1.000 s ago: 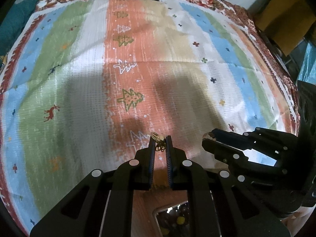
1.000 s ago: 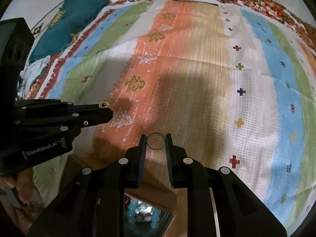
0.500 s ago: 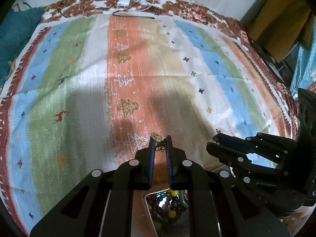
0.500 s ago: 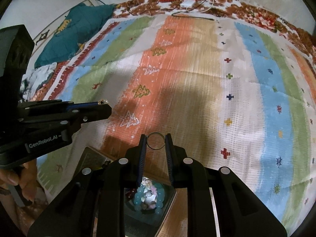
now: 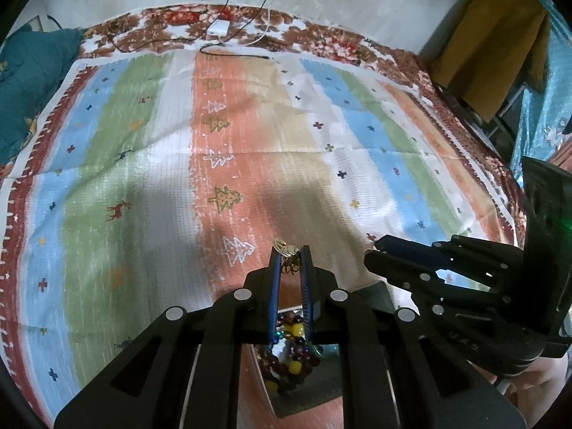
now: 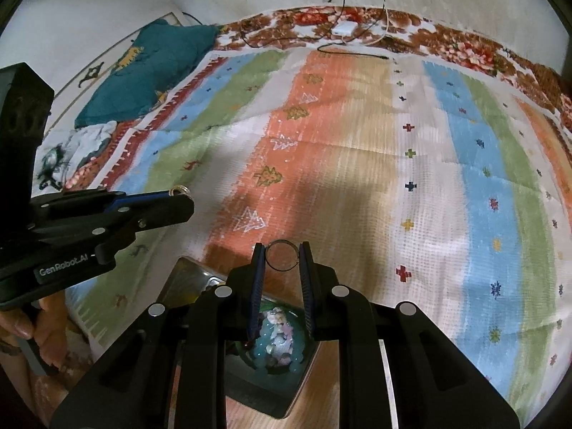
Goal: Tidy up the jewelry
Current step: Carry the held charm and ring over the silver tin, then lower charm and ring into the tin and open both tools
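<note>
I have a thin wire ring (image 6: pixel 282 256) pinched at the tips of my right gripper (image 6: pixel 282 257), and my left gripper (image 5: pixel 290 261) is clenched on a gold earring (image 5: pixel 286 250), both above the bead-filled box (image 6: pixel 275 343) on the striped bedspread (image 6: pixel 357 161).

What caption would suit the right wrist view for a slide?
Right gripper holds a thin metal ring above a box of beads; left gripper carries a small gold piece.

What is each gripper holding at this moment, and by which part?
The left gripper pinches a small gold earring at its tips, the top poking above the jaws. The right gripper clamps a thin wire ring across its opposite sides.
</note>
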`<state>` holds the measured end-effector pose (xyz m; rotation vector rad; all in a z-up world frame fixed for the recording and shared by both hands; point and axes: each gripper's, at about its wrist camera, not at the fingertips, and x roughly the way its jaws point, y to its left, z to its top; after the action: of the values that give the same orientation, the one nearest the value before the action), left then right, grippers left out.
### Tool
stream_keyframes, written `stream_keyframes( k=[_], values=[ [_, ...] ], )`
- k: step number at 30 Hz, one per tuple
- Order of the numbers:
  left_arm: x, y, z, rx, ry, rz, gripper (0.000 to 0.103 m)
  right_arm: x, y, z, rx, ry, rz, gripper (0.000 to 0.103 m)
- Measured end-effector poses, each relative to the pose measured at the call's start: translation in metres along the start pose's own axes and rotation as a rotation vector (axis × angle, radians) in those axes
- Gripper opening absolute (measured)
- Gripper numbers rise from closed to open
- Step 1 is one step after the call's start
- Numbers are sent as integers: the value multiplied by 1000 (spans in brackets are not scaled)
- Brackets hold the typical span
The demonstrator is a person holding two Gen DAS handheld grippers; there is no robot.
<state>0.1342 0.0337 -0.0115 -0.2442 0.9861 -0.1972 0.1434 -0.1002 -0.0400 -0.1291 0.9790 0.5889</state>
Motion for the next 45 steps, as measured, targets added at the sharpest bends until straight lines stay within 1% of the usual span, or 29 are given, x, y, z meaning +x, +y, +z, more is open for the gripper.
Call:
stream_keyframes(
  k=[16,21,23,35,37,38,39,40,42,45],
  values=[
    [-27,-15,-26,30,-44,-40,10,-27,8,-19,-20,-47,24,20],
    [-33,-21,-36,45,-58,-27,10,-36,10,-26,-22,-65,46,20],
    [-35,-23,-39,47,-55,-37,10,-39,12,-29,-28,-67,50,20],
    [-40,-24,-45,41,-60,-37,10,-41,18,-35,-33,-58,98,20],
    [-39,-23,-45,34,-53,-37,23,-39,19,-35,-38,-45,112,21],
    [-39,-22,-45,23,-52,-33,35,-38,19,-35,-39,-40,112,23],
    [-39,-21,-44,20,-56,-24,37,-38,20,-36,-40,-36,106,33],
    [-40,-20,-44,18,-57,-18,37,-38,20,-36,-42,-37,98,40],
    [-40,-18,-45,7,-58,-15,40,-40,21,-36,-52,-48,78,40],
    [-41,-16,-44,-1,-61,-15,41,-43,17,-38,-34,-57,79,45]
  ],
)
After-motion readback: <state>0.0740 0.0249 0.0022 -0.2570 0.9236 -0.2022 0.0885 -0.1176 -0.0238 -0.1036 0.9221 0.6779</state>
